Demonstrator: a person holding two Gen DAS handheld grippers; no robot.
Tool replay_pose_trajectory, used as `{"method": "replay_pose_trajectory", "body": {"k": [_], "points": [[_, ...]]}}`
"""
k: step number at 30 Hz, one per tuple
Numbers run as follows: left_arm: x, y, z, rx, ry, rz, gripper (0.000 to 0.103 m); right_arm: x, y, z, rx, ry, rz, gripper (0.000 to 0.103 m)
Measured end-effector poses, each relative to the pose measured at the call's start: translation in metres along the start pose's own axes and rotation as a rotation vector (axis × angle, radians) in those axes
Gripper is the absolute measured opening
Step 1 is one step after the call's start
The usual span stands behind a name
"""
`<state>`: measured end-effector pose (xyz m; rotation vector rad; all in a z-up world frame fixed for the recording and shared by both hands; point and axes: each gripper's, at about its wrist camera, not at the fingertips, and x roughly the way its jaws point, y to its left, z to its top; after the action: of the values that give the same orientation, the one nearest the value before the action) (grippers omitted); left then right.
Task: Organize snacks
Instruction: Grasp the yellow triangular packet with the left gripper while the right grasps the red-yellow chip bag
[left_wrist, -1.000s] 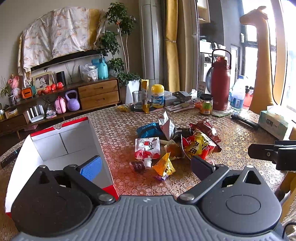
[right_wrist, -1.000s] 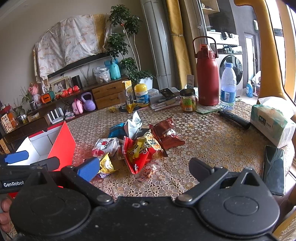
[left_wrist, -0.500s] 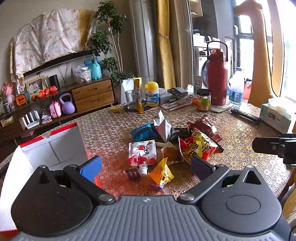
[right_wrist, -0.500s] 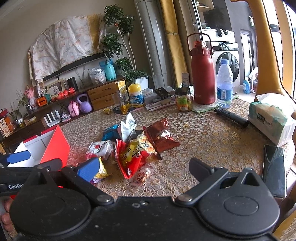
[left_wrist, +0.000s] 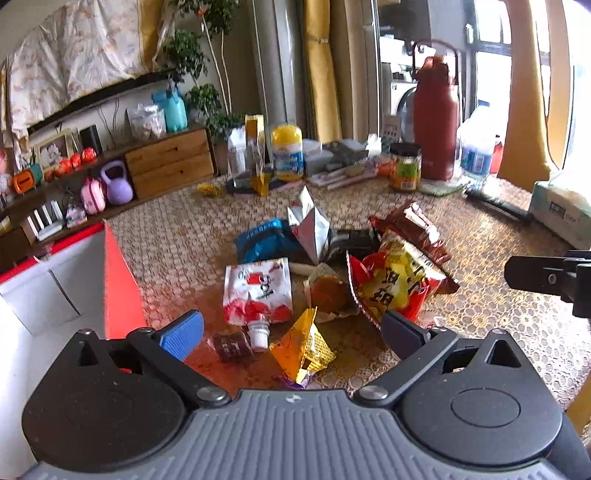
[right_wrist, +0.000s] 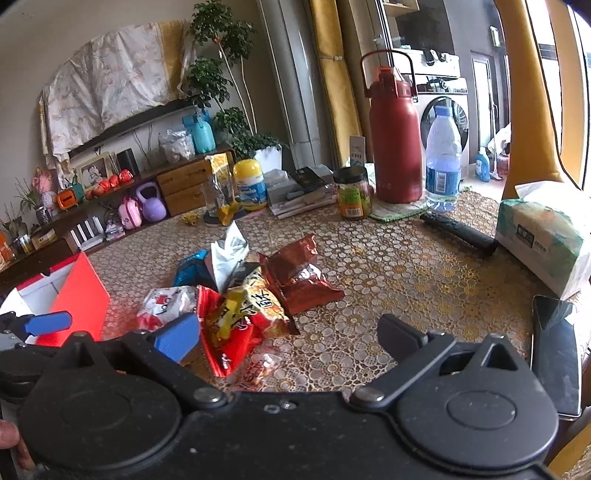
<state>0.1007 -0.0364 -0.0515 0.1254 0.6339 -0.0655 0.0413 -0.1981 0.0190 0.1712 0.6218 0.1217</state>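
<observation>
A heap of snack packets lies mid-table: a white and red spout pouch (left_wrist: 258, 291), a small yellow packet (left_wrist: 301, 349), a dark little packet (left_wrist: 231, 345), a red and yellow chip bag (left_wrist: 397, 284) (right_wrist: 240, 314), a brown foil bag (right_wrist: 299, 273), a blue bag (left_wrist: 267, 240) and a silver torn bag (left_wrist: 310, 230). My left gripper (left_wrist: 291, 330) stands open just short of the yellow packet, holding nothing. My right gripper (right_wrist: 288, 334) is open over the table beside the chip bag, also holding nothing. A red and white open box (left_wrist: 110, 273) (right_wrist: 79, 295) stands at the left.
Along the far edge stand a red flask (right_wrist: 395, 147), a water bottle (right_wrist: 443, 162), a jar (right_wrist: 352, 194), a yellow-lidded tub (left_wrist: 287, 153) and books. A tissue pack (right_wrist: 546, 236), a black stick (right_wrist: 458, 232) and a phone (right_wrist: 556, 350) lie at the right.
Both grippers have advanced toward the snack heap, which now looks larger and nearer. The box has slid further left in the left wrist view. Both stay open.
</observation>
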Motion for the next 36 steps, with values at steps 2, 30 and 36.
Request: {"method": "replay_pose_trajectory", "body": {"k": [2, 30, 36], "points": [[0.007, -0.001, -0.001, 0.005, 0.008, -0.008, 0.103, 0.005, -0.001, -0.001, 0.002, 0.008, -0.003, 0.103], [0.066, 0.004, -0.025, -0.059, 0.101, -0.064, 0.051, 0.070, 0.019, 0.005, -0.055, 0.062, 0.020, 0.103], [0.059, 0.007, -0.024, -0.072, 0.084, -0.071, 0.051, 0.096, 0.034, 0.007, -0.083, 0.083, 0.036, 0.103]]}}
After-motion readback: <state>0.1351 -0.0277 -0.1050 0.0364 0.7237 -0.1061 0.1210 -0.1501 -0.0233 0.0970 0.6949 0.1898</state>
